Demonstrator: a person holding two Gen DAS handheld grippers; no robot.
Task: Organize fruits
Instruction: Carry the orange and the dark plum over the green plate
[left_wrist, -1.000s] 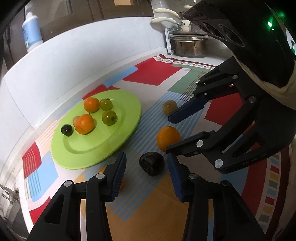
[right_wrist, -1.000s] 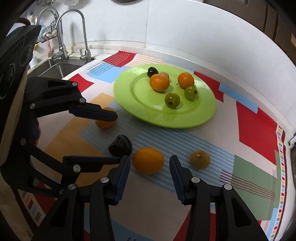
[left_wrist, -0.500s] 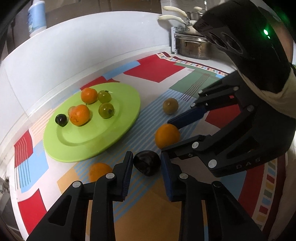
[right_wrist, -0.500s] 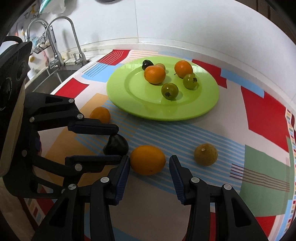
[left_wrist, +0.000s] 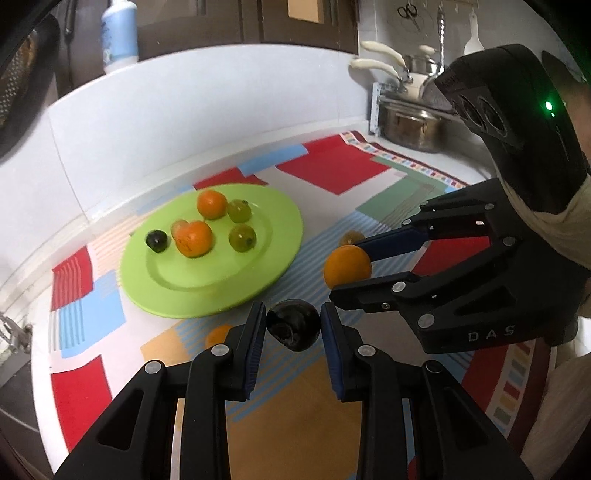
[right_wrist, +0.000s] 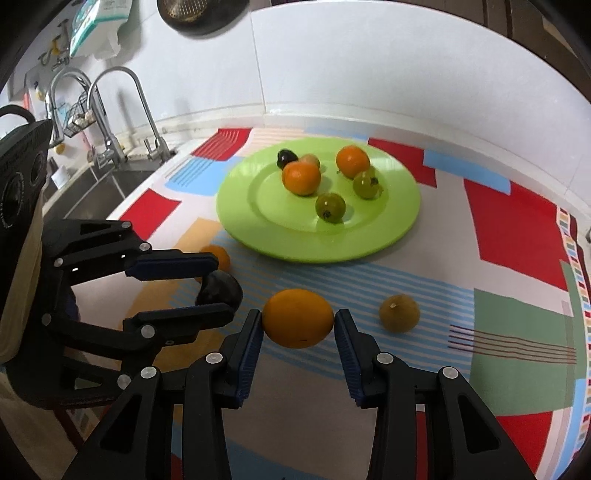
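While our left gripper (left_wrist: 293, 326) pinches a glossy, dark, rounded plum (left_wrist: 293, 324) between its blue ribbed pads, our right gripper (right_wrist: 298, 330) clamps a smooth, oval orange (right_wrist: 297, 317). Both fruits sit above the patterned mat (right_wrist: 517, 229), near a round, shiny lime-green plastic plate (right_wrist: 369, 243) holding small fruits.

White tiled wall (right_wrist: 332, 66), sink (right_wrist: 99, 192), patterned countertop mat (right_wrist: 517, 229).

A: What's the right gripper (right_wrist: 298, 326) got?

B: An orange (right_wrist: 297, 317), pinched between its jaws. The brownish fruit (right_wrist: 399, 312) sits just right of them.

A: And left?

B: The left gripper (right_wrist: 221, 284), clamped on a dark fruit (right_wrist: 221, 289). Green plate (right_wrist: 388, 236) lies beyond.
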